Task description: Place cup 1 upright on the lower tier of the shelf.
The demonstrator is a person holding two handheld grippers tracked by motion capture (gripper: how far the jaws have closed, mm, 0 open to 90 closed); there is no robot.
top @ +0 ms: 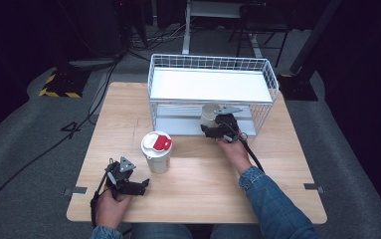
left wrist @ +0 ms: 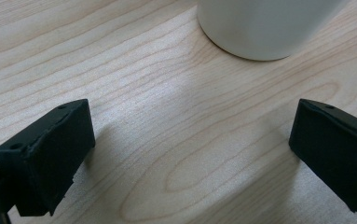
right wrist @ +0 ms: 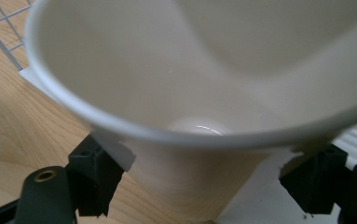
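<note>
Open white paper cup (right wrist: 199, 93) clamped between black jaws of right gripper (top: 221, 127), gripped by side wall so mouth stays clear. Cup sits at mouth of white wire basket rack (top: 272, 79), lower shelf, likely being stowed there. Left gripper (top: 128, 183) spread wide, holding nothing, parked on light wooden table (top: 203, 189). Red-lidded white cup (top: 157, 152) stands just ahead of it, probably next.

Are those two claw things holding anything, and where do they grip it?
The right gripper holds an open white cup, its fingers clamped on the side wall below the rim. The left gripper holds nothing, its fingers spread over the table.
</note>
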